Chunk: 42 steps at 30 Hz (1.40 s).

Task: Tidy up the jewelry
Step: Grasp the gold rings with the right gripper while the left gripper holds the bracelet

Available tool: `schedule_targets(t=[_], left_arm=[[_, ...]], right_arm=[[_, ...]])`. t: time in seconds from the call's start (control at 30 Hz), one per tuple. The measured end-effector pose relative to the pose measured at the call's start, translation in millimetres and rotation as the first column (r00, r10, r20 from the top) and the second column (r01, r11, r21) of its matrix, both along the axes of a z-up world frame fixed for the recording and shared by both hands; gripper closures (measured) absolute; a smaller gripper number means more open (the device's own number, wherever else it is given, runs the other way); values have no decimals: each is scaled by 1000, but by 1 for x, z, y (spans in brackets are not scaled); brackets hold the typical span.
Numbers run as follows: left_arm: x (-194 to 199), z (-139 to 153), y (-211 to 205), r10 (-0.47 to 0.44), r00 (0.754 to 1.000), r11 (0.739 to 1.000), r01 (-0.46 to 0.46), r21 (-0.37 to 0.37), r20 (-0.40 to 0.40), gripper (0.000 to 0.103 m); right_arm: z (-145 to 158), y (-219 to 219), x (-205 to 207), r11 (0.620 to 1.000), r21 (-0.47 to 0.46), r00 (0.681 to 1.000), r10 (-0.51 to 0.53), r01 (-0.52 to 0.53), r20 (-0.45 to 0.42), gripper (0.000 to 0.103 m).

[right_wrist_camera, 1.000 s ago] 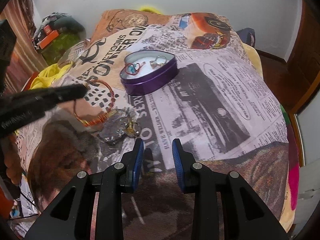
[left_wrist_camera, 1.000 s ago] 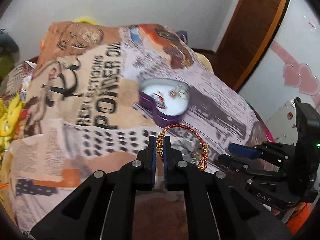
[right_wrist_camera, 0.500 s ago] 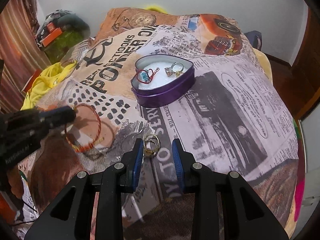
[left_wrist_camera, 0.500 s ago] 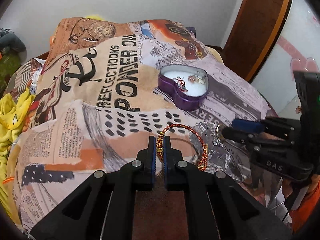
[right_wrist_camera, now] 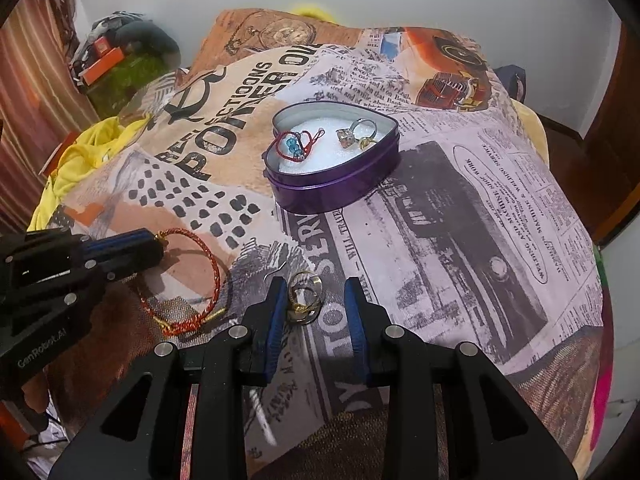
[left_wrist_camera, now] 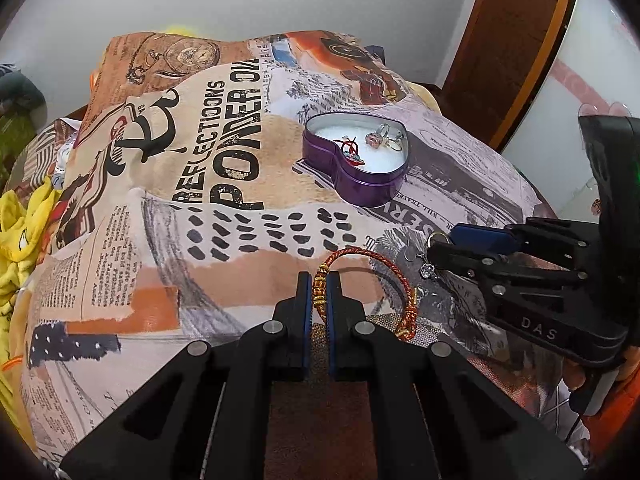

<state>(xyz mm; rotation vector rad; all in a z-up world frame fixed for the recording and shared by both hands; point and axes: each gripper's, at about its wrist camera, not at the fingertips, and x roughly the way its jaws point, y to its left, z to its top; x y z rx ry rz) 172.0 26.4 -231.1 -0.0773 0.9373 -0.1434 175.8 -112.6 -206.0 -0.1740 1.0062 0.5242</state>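
- Red-and-gold braided bracelet [left_wrist_camera: 362,280] is pinched at its beaded end by the fully closed left gripper [left_wrist_camera: 319,292], above the printed bedspread [left_wrist_camera: 168,240].
- Right gripper [right_wrist_camera: 314,300] gapes wide around gold rings [right_wrist_camera: 305,298] lying on the cloth.
- Purple heart-shaped tin [right_wrist_camera: 340,184] beyond holds a red cord bracelet [right_wrist_camera: 294,146] and rings.

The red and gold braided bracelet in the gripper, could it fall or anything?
Maybe. The left hand-held gripper pinches the red and gold braided bracelet only at one edge, so it might slip out before reaching the purple heart-shaped tin. The small gold rings sit against one finger of the open right hand-held gripper, so closing could nudge them away.
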Motion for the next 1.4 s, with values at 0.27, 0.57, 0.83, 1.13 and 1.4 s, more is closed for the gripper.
schedule_targets(t=[0.27, 0.57, 0.83, 1.13, 1.4], left_arm=[[-4, 1, -1, -2, 1000, 1000, 2, 3, 3, 98], [-6, 2, -2, -4, 1000, 1000, 4, 6, 3, 98], [-6, 4, -2, -4, 1000, 1000, 4, 6, 3, 98], [-9, 23, -7, -10, 999, 1000, 9, 8, 41, 98], [-7, 40, -14, -20, 996, 1000, 19, 9, 83, 98]], right_arm=[[3, -3, -10, 1000, -2, 1000, 21, -21, 0, 76], [-4, 7, -8, 998, -33, 999, 46, -45, 27, 84], [3, 1, -10, 999, -11, 999, 32, -32, 36, 84], [29, -8, -15, 1000, 18, 995, 6, -8, 102, 84], [55, -13, -20, 999, 50, 986, -1, -7, 167, 84]])
